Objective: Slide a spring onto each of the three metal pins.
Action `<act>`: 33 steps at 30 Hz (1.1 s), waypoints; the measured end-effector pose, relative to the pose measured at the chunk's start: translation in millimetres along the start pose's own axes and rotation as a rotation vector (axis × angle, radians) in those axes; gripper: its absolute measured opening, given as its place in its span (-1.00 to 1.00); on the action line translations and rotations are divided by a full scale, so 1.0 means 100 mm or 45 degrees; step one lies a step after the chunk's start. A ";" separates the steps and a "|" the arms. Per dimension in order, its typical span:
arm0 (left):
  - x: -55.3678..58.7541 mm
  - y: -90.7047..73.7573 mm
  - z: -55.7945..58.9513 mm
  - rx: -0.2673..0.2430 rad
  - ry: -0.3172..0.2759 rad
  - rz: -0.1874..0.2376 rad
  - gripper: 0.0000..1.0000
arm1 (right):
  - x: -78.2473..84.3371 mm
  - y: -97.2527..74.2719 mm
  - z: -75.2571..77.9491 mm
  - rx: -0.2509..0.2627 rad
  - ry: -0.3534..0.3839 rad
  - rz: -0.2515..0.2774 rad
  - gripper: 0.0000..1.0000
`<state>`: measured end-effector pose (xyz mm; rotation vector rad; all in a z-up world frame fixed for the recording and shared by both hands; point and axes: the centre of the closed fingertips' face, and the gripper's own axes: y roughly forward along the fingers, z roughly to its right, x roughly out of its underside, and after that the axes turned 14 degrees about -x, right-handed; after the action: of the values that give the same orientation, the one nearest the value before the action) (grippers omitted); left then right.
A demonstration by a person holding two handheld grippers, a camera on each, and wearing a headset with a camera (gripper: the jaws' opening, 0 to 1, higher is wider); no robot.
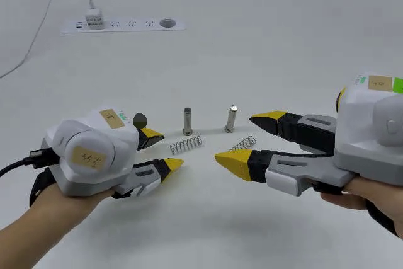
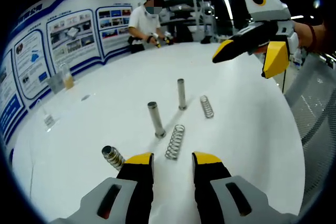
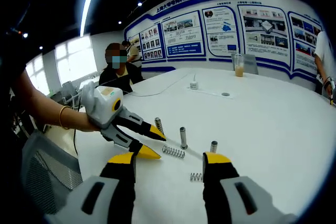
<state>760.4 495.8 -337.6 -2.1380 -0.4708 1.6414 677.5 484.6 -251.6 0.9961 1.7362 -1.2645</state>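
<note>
Progress: one pin (image 2: 112, 156) sprung; two bare pins (image 1: 187, 121) to go, loose springs (image 1: 186, 145) at their 6 o'clock; left gripper (image 1: 170, 149) and right gripper (image 1: 234, 137) gape empty.

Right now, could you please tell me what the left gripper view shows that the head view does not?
Left gripper view: spring coils around the nearest pin, a drink cup, and a person at the bench's far end. Head view: the hand holding the left hand-held gripper, and the tan labels on it. Both: two bare upright pins, two loose springs lying on the table, and the open right hand-held gripper.
</note>
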 end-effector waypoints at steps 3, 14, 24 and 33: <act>0.02 0.04 -0.01 0.003 -0.017 -0.005 -0.47 | 0.04 -0.01 0.00 0.001 -0.010 -0.018 0.05; 0.01 0.10 0.04 0.033 -0.022 -0.008 -0.67 | 0.16 -0.07 0.06 0.031 0.039 -0.027 0.09; -0.02 0.12 0.08 0.053 0.003 -0.007 -0.76 | 0.22 -0.11 0.13 0.071 0.092 -0.028 0.09; 0.00 0.11 0.11 0.069 0.034 -0.011 -0.79 | 0.24 -0.13 0.16 0.083 0.129 -0.015 0.08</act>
<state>750.3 487.3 -345.4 -2.1129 -0.4217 1.6008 658.4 470.2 -271.6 1.1060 1.7894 -1.3056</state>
